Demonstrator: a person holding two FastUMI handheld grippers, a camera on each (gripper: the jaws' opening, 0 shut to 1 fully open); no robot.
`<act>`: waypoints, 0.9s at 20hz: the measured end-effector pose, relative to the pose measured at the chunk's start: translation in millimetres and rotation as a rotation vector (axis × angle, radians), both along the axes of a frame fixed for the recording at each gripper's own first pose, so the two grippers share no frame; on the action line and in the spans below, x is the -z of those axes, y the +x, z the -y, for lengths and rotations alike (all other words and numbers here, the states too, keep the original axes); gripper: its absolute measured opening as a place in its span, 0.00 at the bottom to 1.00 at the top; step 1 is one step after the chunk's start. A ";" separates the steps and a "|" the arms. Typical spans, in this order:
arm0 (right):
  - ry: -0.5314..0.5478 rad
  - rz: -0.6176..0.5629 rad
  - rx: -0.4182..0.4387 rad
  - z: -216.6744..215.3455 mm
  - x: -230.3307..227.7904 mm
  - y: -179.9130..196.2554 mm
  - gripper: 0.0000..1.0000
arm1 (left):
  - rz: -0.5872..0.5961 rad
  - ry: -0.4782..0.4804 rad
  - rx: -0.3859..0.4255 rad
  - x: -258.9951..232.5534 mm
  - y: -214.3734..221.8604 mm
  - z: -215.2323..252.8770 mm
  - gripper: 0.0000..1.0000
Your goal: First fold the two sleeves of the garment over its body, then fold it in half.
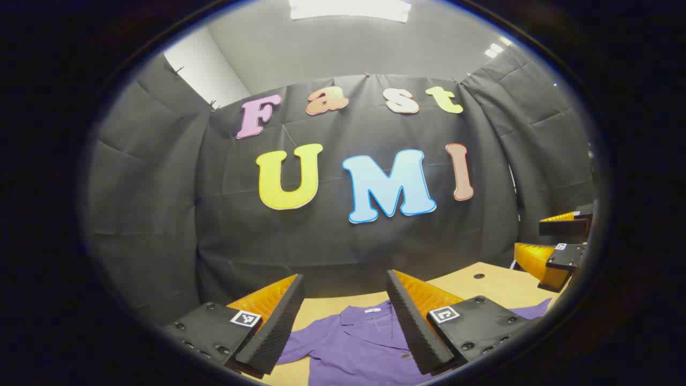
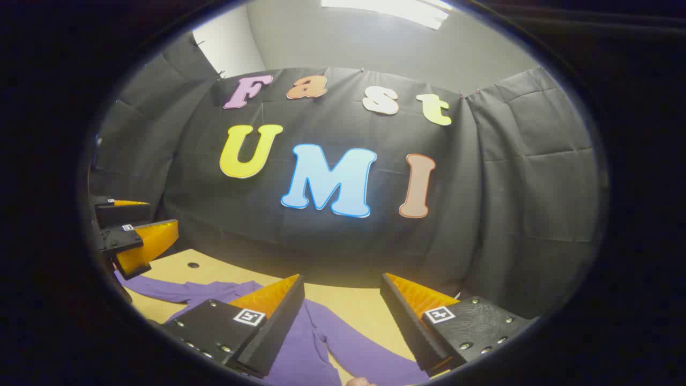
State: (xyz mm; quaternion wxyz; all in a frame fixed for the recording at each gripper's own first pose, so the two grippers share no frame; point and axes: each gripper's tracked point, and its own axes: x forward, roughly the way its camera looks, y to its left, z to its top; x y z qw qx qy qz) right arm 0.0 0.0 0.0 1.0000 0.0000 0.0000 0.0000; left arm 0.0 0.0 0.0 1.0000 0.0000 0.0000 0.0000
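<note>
From the left gripper view I look forward, raised over the table, at the black cloth wall, with the purple garment near at 6 o'clock and the right gripper at 3 o'clock. The right gripper view faces the same wall, a little turned; there the left gripper sits at 9 o'clock. Both views share wall, table and garment.

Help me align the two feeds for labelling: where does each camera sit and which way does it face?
Left gripper view: rides the left gripper, facing the booth wall above the purple shirt's collar; own open fingers at bottom.
Right gripper view: rides the right gripper, above a shirt sleeve; own open fingers at bottom.
Shared: shirt, wooden table, and each shows the other gripper at its edge.
</note>
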 end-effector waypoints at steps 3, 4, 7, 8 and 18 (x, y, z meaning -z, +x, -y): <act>-0.002 -0.011 0.006 1.7 3.8 3.3 0.92 | -0.018 0.003 0.010 4.7 4.9 2.0 1.00; -0.001 -0.015 0.008 2.4 4.4 4.7 0.92 | -0.027 0.007 0.013 8.0 6.6 2.1 1.00; -0.002 -0.036 0.018 4.7 9.7 8.5 0.92 | -0.046 -0.001 0.029 13.4 10.9 4.2 1.00; -0.003 -0.042 0.020 5.0 10.9 9.7 0.93 | -0.050 -0.004 0.032 13.9 13.1 4.2 1.00; 0.017 -0.127 0.064 14.1 37.7 14.9 0.92 | -0.057 -0.027 0.030 19.5 22.3 0.6 1.00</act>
